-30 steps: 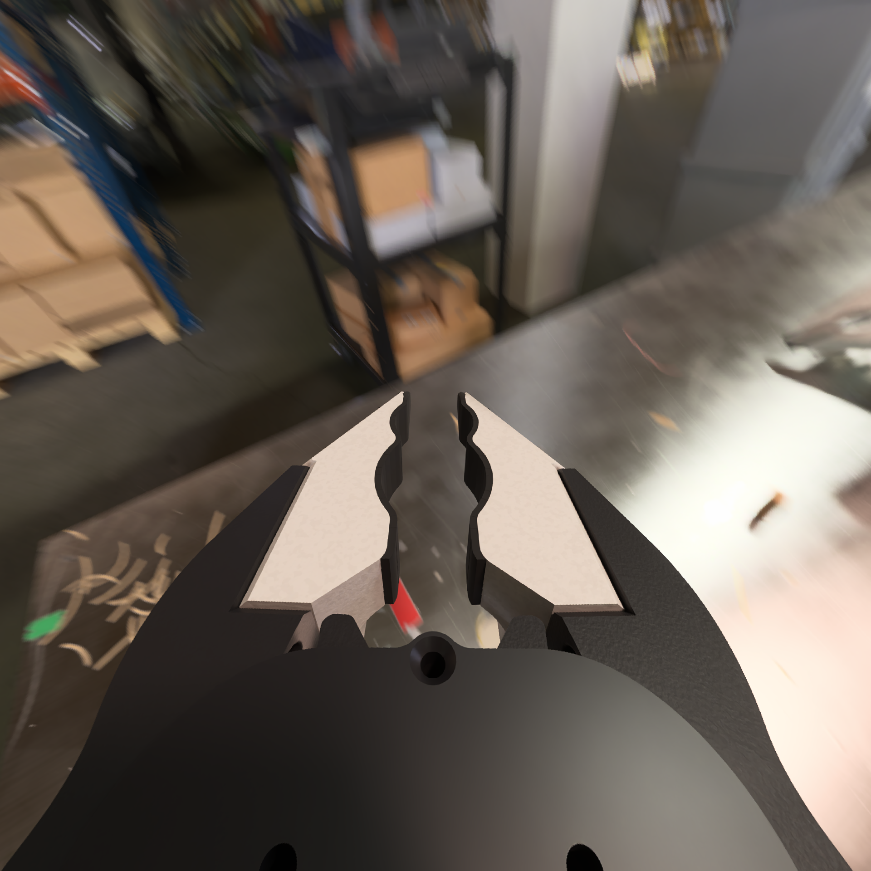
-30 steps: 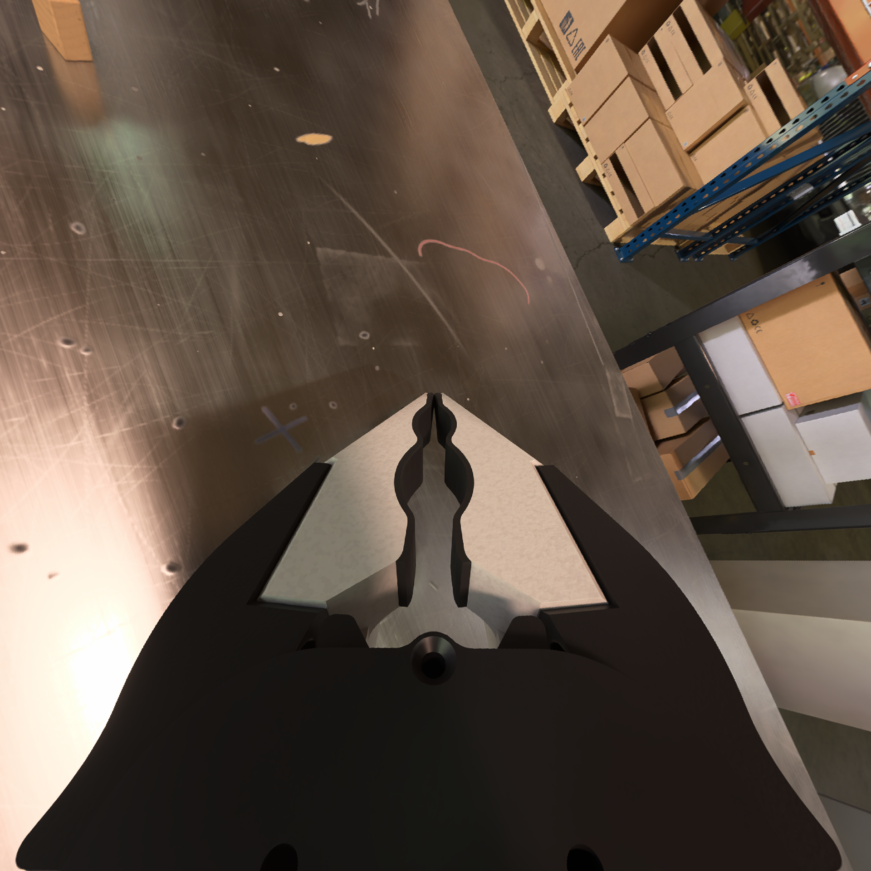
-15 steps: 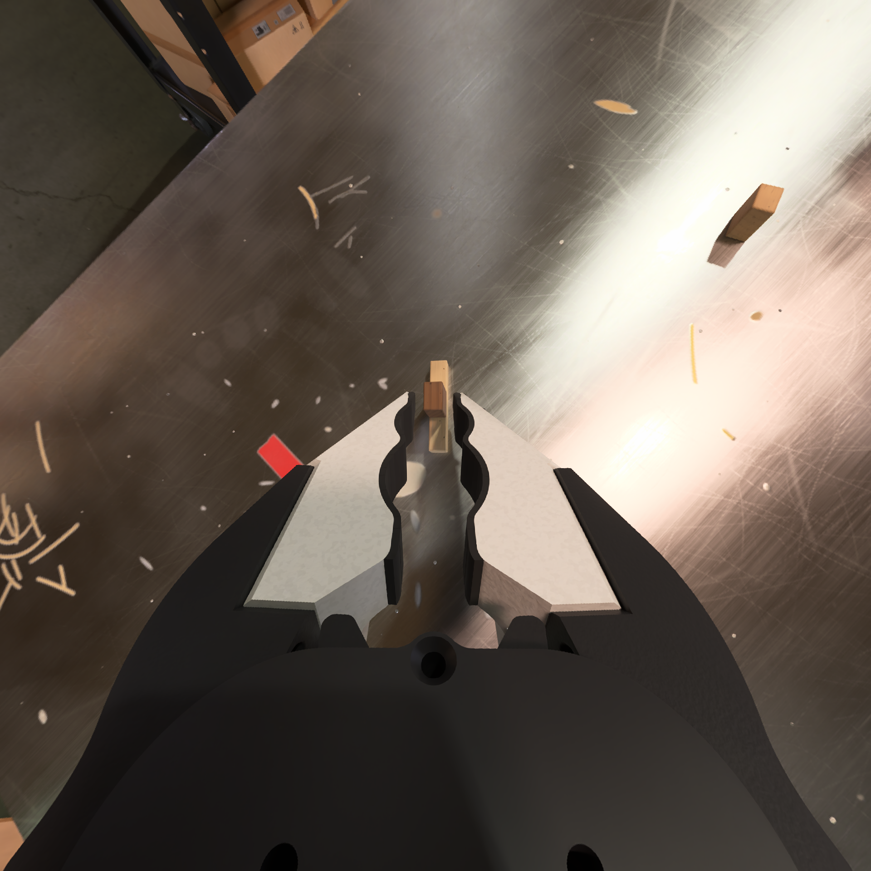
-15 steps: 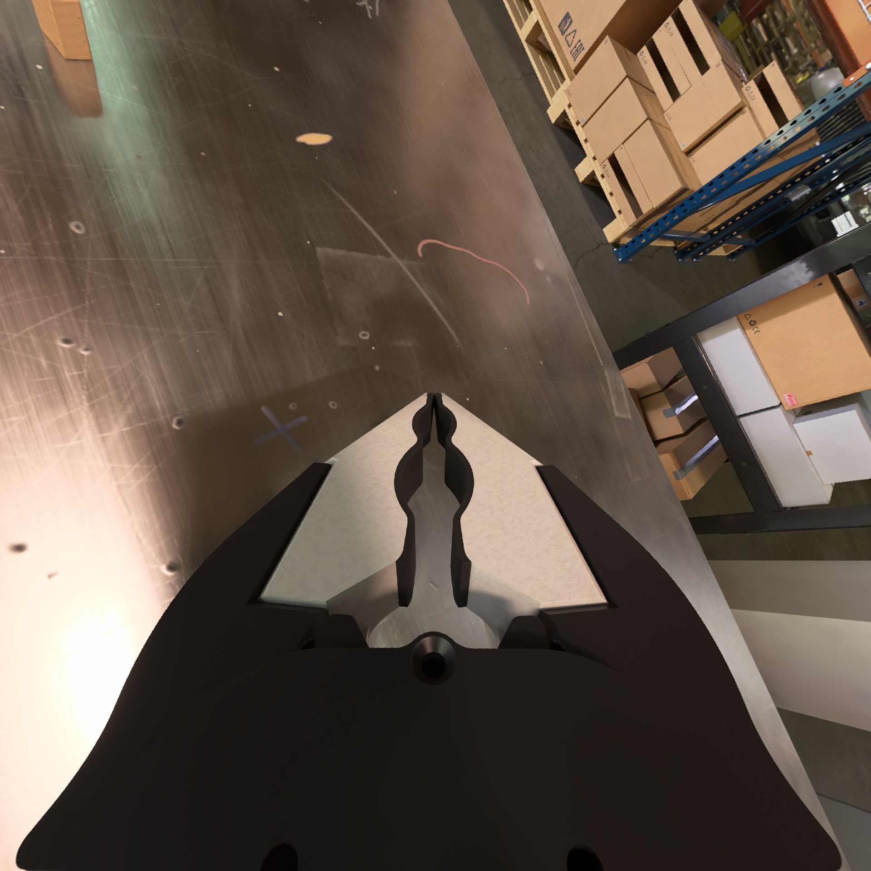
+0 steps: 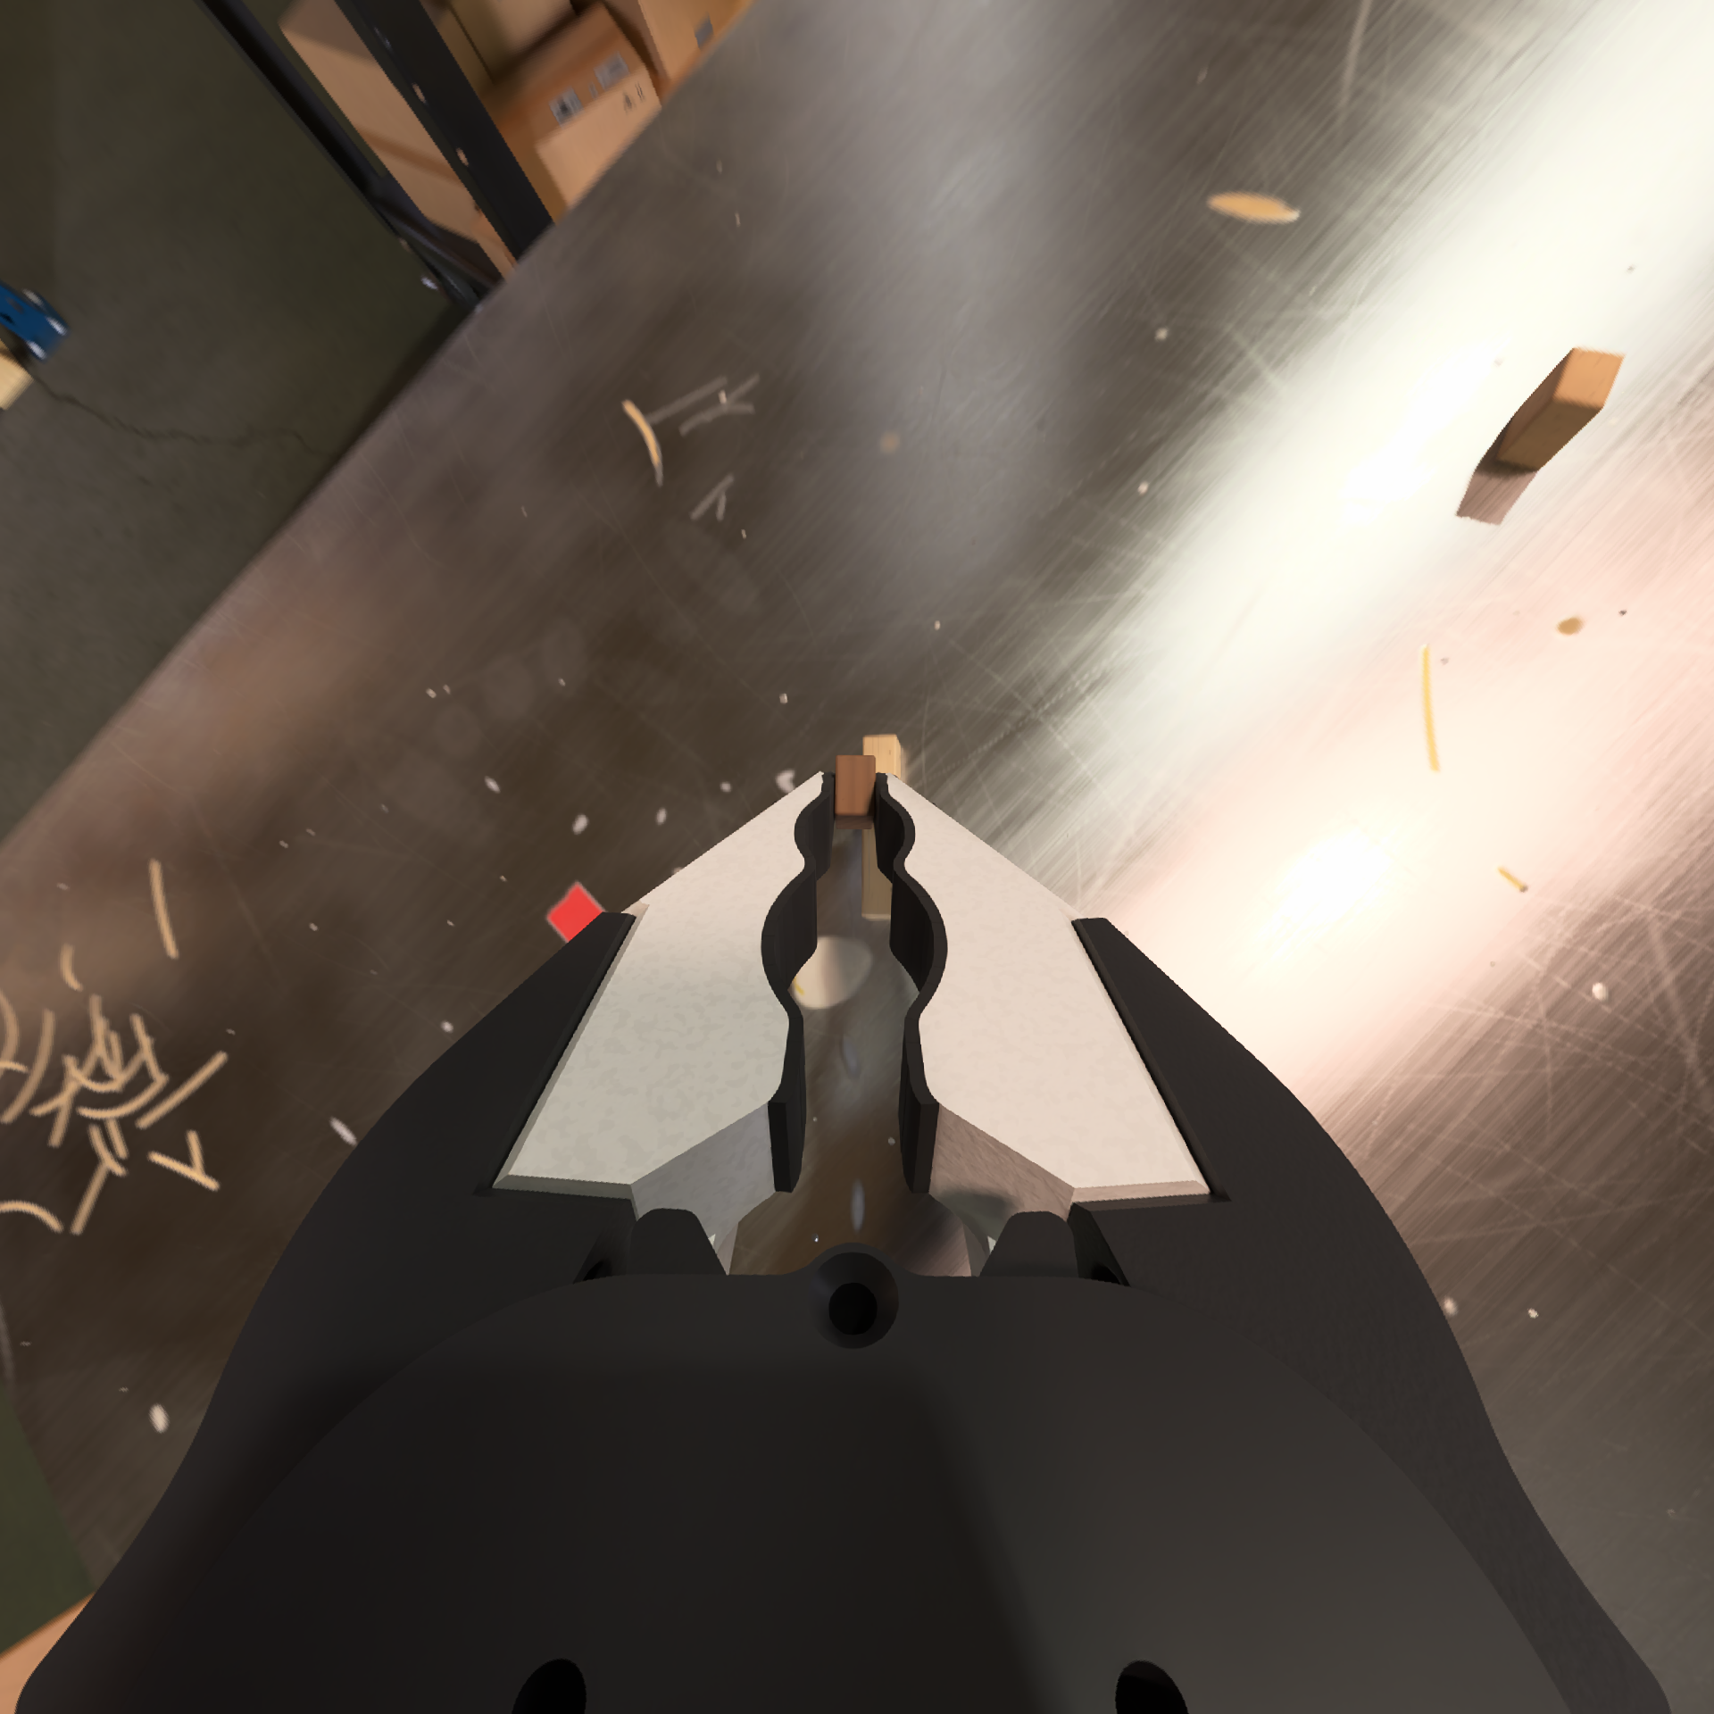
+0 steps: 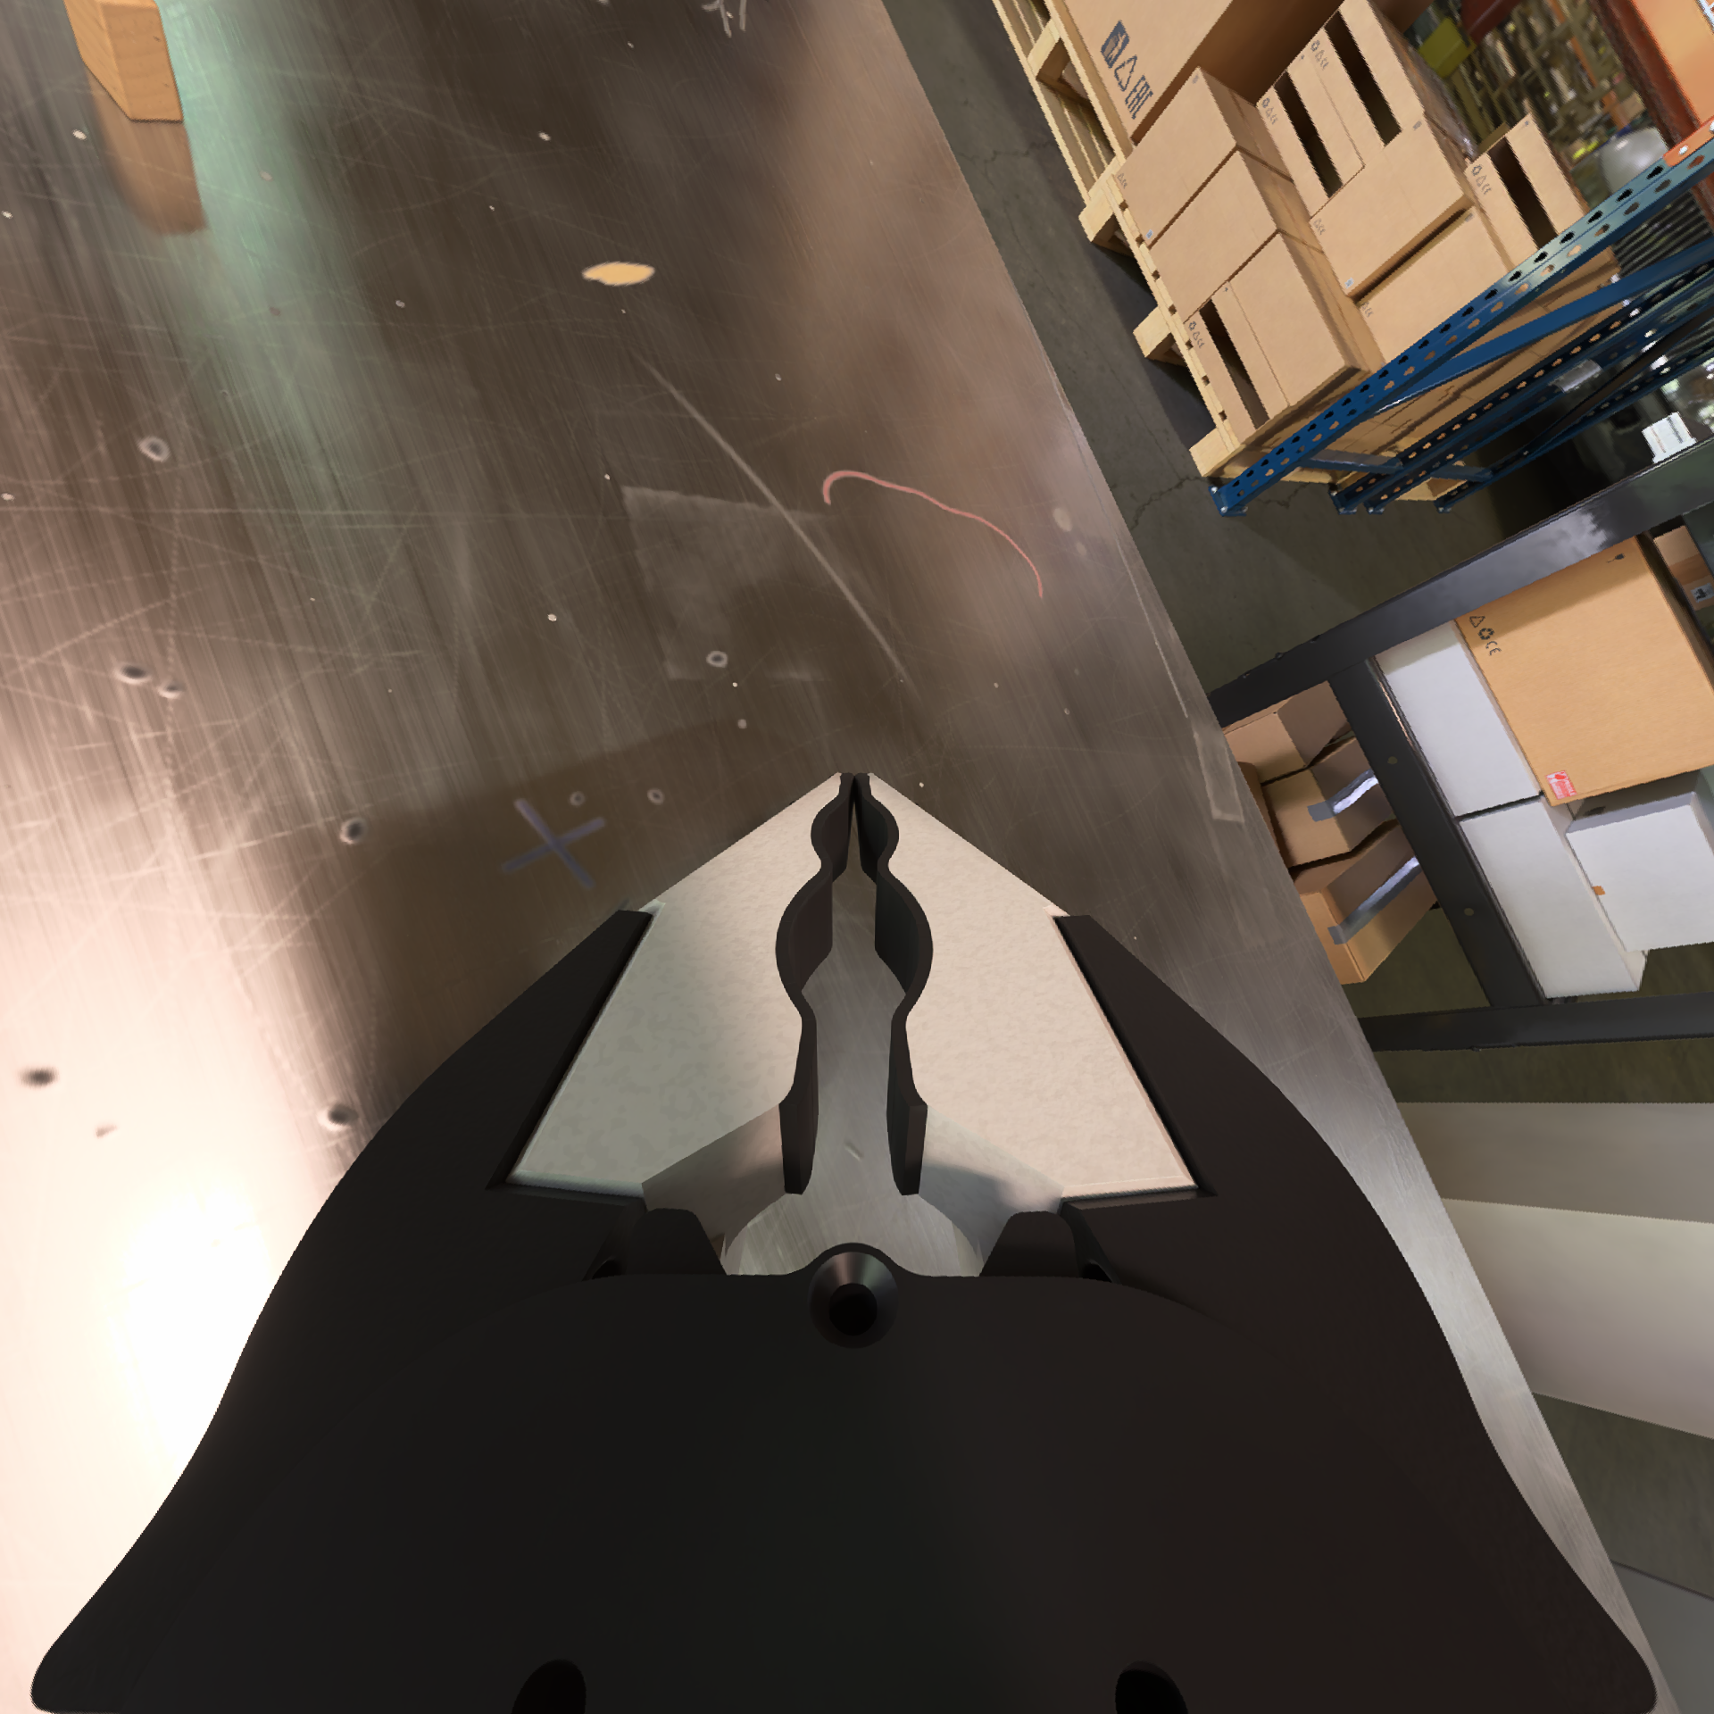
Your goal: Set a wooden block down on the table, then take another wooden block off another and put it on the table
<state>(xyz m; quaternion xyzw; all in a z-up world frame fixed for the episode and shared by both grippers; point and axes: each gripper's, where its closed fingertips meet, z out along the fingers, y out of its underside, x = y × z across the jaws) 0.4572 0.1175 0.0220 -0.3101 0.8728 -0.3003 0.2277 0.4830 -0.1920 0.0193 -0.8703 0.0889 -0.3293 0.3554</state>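
Observation:
In the left wrist view, my left gripper point(image 5: 853, 790) points down at the metal table point(image 5: 1020, 464). Its fingertips are closed on a small dark-brown wooden block point(image 5: 854, 785). A paler wooden block point(image 5: 883, 753) lies right under and behind it and shows again through the finger gap. I cannot tell whether the two touch. A third wooden block point(image 5: 1549, 417) stands alone at the upper right. It may be the one at the top left of the right wrist view point(image 6: 130, 56). My right gripper point(image 6: 853, 781) is shut and empty, low over bare table.
A red tag point(image 5: 573, 911) lies left of the left fingers, with wood shavings point(image 5: 102, 1104) farther left. The table edge runs diagonally at the upper left point(image 5: 371, 417), and on the right in the right wrist view point(image 6: 1206, 742). Shelves with cardboard boxes point(image 6: 1345, 232) stand beyond.
The left gripper swung from facing the shelves down to the table. Its fingers then narrowed onto the dark-brown block. The right gripper has not moved.

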